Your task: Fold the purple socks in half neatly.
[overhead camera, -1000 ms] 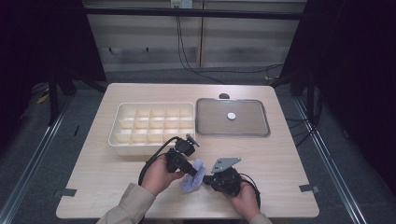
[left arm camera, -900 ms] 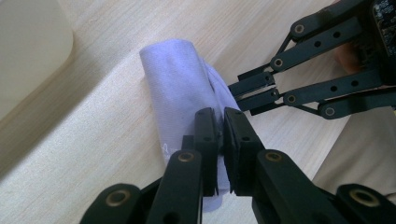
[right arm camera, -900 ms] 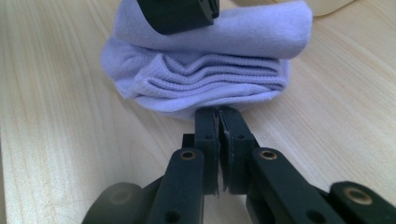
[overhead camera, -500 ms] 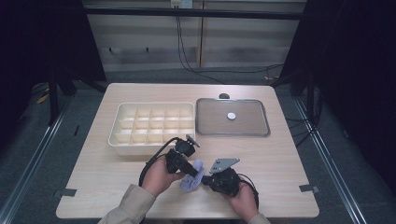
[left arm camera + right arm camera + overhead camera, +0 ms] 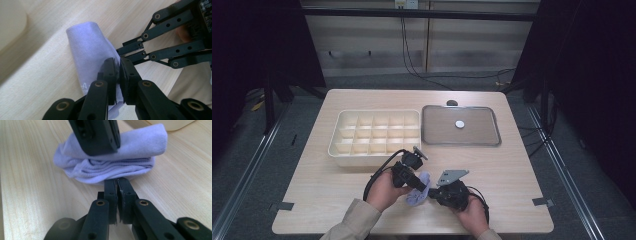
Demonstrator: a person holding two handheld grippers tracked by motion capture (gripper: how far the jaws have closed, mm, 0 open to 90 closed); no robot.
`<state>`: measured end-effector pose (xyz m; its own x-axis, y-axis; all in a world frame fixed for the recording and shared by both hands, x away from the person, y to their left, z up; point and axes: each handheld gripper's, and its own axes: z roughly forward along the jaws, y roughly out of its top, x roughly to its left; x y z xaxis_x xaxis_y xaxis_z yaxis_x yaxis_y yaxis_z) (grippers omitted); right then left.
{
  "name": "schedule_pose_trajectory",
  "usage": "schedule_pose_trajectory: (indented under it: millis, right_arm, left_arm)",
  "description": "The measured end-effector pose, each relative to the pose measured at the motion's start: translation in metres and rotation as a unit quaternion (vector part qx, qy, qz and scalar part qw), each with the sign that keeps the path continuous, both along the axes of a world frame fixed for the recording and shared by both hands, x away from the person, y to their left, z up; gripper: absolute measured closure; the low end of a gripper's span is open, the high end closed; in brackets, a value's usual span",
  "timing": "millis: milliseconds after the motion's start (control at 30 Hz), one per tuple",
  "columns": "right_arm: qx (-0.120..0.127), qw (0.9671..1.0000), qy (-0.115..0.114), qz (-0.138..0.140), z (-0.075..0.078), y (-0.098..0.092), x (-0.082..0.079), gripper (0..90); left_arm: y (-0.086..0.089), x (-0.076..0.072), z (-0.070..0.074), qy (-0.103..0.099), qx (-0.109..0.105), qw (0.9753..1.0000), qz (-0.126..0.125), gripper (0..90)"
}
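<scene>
A folded lilac cloth [image 5: 417, 188] lies on the wooden counter [image 5: 512, 170] near its front edge, between the two hands and in front of the cream compartment tray [image 5: 374, 135]. The left gripper [image 5: 118, 72] has its jaws pressed together on a fold of the cloth. The right gripper [image 5: 117, 185] meets the cloth's lower edge, jaws pressed together; whether fabric sits between them I cannot tell.
</scene>
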<state>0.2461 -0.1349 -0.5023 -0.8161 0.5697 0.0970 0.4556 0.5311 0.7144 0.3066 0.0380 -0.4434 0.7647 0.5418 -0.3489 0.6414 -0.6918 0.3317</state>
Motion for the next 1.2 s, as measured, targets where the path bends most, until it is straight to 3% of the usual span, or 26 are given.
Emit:
schedule_pose_trajectory:
  millis: [333, 900, 1200]
  right_arm:
    - [-0.001, 1.0, -0.002, -0.001, 0.0, -0.002, 0.0, 85.9]
    - [0.001, 0.9999, 0.002, -0.016, 0.001, -0.011, 0.002, 85.2]
    - [0.023, 0.9993, -0.002, -0.031, 0.006, -0.017, 0.005, 86.8]
  left_arm:
    - [0.0, -0.002, -0.012, -0.002, 0.0, 1.0, 0.003, 83.3]
    - [0.0, -0.005, -0.018, -0.015, -0.004, 0.9999, -0.007, 83.3]
    - [0.003, -0.007, -0.02, -0.019, -0.017, 0.9997, -0.003, 83.7]
